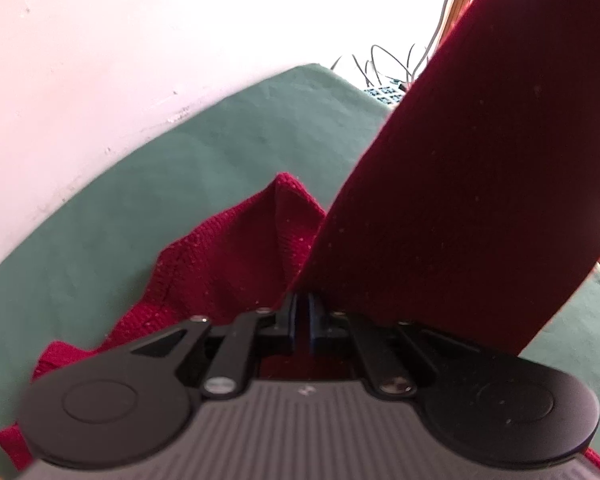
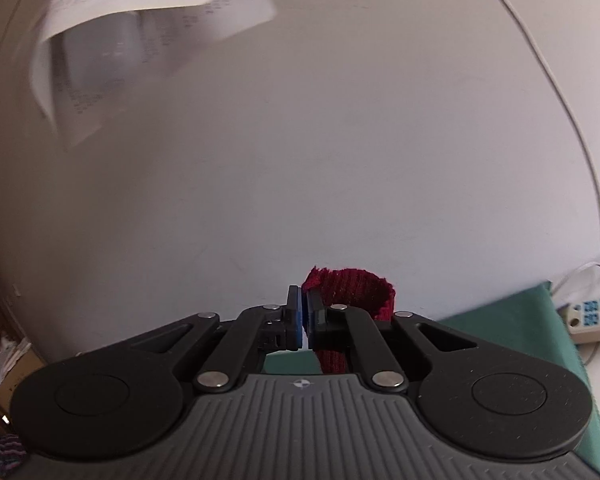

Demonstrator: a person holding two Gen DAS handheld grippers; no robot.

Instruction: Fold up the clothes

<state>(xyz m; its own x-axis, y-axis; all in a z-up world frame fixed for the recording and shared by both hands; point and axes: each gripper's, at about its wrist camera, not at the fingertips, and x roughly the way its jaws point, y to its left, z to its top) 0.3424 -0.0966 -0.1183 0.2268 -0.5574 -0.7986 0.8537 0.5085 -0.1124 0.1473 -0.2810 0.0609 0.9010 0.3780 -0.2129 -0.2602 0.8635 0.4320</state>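
In the left wrist view, a pale wall (image 1: 100, 60) was seen at ten o'clock above the green-covered desk (image 1: 188, 168). The dark red knitted garment (image 1: 236, 248) lay bunched on the desk, with one part stretched up towards one o'clock. The left gripper (image 1: 302, 320) was held with its fingers narrowly parted over the cloth, nothing clamped. In the right wrist view, papers (image 2: 148, 12) were pinned at eleven o'clock. The right gripper (image 2: 305, 320) was closed on a fold of the garment, a power strip (image 2: 592, 318) at three o'clock.
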